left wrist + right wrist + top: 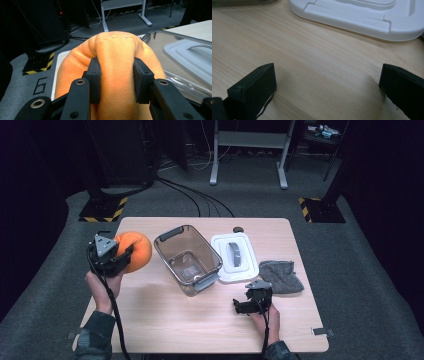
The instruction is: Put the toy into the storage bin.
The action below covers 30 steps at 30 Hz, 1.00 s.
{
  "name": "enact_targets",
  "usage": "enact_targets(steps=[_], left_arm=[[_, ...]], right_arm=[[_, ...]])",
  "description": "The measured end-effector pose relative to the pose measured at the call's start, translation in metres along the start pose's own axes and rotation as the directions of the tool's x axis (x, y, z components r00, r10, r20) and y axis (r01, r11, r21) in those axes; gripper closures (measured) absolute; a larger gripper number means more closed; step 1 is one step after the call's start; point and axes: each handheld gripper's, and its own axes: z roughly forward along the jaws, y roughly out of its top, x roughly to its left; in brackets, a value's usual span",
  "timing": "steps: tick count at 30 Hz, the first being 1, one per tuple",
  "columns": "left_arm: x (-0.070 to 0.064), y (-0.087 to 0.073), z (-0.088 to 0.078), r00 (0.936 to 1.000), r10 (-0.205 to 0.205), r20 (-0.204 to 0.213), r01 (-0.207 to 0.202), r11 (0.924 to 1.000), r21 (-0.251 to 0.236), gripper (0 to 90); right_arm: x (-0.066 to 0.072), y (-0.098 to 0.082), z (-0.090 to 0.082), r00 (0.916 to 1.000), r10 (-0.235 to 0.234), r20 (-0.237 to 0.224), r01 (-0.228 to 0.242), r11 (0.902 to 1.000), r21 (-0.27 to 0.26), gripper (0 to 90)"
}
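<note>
A soft orange plush ball (136, 251) hangs above the table's left edge, squeezed in my left gripper (121, 257). In the left gripper view the black pads (95, 80) dent the orange plush ball (116, 62) on both sides. A clear plastic bin (187, 259) stands empty in the middle of the table, just right of the ball. Its white lid (234, 257) with a grey handle lies flat beside it. My right gripper (241, 306) rests low near the front right of the table, jaws wide apart over bare wood (324, 72), nothing between them.
A grey cloth (281, 276) lies crumpled right of the lid. A small dark round object (238, 229) sits at the table's far edge. The white lid's (362, 17) edge lies just beyond the right gripper. Cables and stand legs cross the floor behind the table.
</note>
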Motion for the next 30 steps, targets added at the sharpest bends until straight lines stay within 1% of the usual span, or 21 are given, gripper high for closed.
enact_targets(steps=[1,3,4,6,7,8,9,10,11,12,13,15,16,17,18,19,22,23,24,28,30], left_arm=[[-0.001,0.001,0.000,1.0000,-0.002,0.001,0.002,1.0000,-0.002,64.0],[-0.002,0.004,0.002,1.0000,0.001,0.005,-0.001,1.0000,-0.005,64.0],[-0.002,0.005,0.002,0.9999,0.010,0.006,-0.010,0.9999,-0.003,64.0],[-0.004,0.008,0.003,0.9999,0.008,0.008,-0.008,0.9999,-0.007,63.9],[-0.004,0.010,0.004,0.9999,0.012,0.012,-0.012,0.9999,-0.009,63.9],[-0.005,0.012,0.004,0.9998,0.012,0.013,-0.012,0.9999,-0.012,63.8],[-0.006,0.014,0.004,0.9998,0.015,0.016,-0.015,0.9998,-0.011,63.9],[-0.007,0.016,0.005,0.9997,0.017,0.018,-0.016,0.9998,-0.014,63.8],[-0.008,0.017,0.005,0.9998,0.011,0.018,-0.010,0.9997,-0.021,63.8],[-0.008,0.019,0.005,0.9996,0.018,0.020,-0.017,0.9996,-0.021,63.9],[-0.009,0.021,0.005,0.9995,0.023,0.023,-0.023,0.9995,-0.024,63.8],[-0.012,0.024,0.006,0.9995,0.023,0.024,-0.022,0.9993,-0.031,63.9],[-0.013,0.025,0.007,0.9994,0.022,0.026,-0.021,0.9992,-0.035,63.8],[-0.014,0.027,0.007,0.9990,0.031,0.031,-0.030,0.9991,-0.031,63.8],[-0.015,0.029,0.008,0.9990,0.026,0.035,-0.024,0.9992,-0.033,63.8],[-0.017,0.031,0.009,0.9986,0.034,0.040,-0.033,0.9990,-0.030,63.8],[-0.021,0.034,0.013,0.9984,0.036,0.044,-0.035,0.9987,-0.038,63.7],[-0.022,0.036,0.013,0.9978,0.044,0.050,-0.042,0.9987,-0.030,63.6],[-0.023,0.037,0.014,0.9979,0.040,0.051,-0.038,0.9986,-0.037,63.6],[-0.028,0.042,0.017,0.9961,0.058,0.066,-0.056,0.9980,-0.028,63.6],[-0.031,0.044,0.020,0.9962,0.050,0.071,-0.047,0.9983,-0.034,63.6]], right_arm=[[-0.001,0.000,0.000,0.9999,-0.013,0.001,0.013,0.9999,-0.001,0.4],[0.000,0.000,0.000,1.0000,0.005,0.001,-0.005,1.0000,-0.001,0.4],[0.000,0.000,0.000,1.0000,0.005,0.001,-0.005,1.0000,0.000,0.4],[-0.001,0.000,0.000,0.9999,-0.012,0.001,0.012,0.9999,-0.001,0.4],[-0.001,0.000,0.000,0.9999,-0.012,0.000,0.012,0.9999,0.000,0.4],[0.000,0.000,0.000,1.0000,0.005,0.001,-0.005,1.0000,-0.001,0.4],[0.000,0.000,0.000,1.0000,0.005,0.001,-0.005,1.0000,-0.002,0.5],[-0.001,0.000,0.000,0.9999,-0.012,0.000,0.012,0.9999,0.000,0.4],[0.000,0.000,0.000,1.0000,-0.005,0.001,0.005,1.0000,-0.001,0.4],[0.000,0.000,0.000,1.0000,0.005,0.001,-0.005,1.0000,-0.001,0.4],[0.000,0.000,0.000,1.0000,-0.005,0.001,0.005,1.0000,-0.001,0.4],[0.000,0.000,0.000,1.0000,0.000,0.000,0.000,1.0000,0.000,0.4],[-0.001,0.000,0.000,1.0000,-0.008,-0.002,0.008,1.0000,0.004,0.5],[-0.001,0.000,0.000,1.0000,-0.007,0.000,0.007,1.0000,0.003,0.4],[-0.001,0.000,0.000,1.0000,-0.008,-0.002,0.008,1.0000,0.003,0.5],[-0.001,0.000,0.000,1.0000,-0.008,-0.002,0.008,1.0000,0.003,0.5],[-0.001,0.000,0.000,1.0000,-0.008,-0.002,0.008,1.0000,0.003,0.5],[-0.001,0.000,0.000,1.0000,-0.008,-0.002,0.008,1.0000,0.003,0.5],[-0.001,0.000,0.000,1.0000,-0.008,-0.002,0.008,1.0000,0.003,0.5],[-0.001,0.000,0.000,1.0000,-0.008,-0.003,0.008,1.0000,0.005,0.5],[-0.001,0.000,0.000,1.0000,-0.008,-0.002,0.008,1.0000,0.003,0.5]])
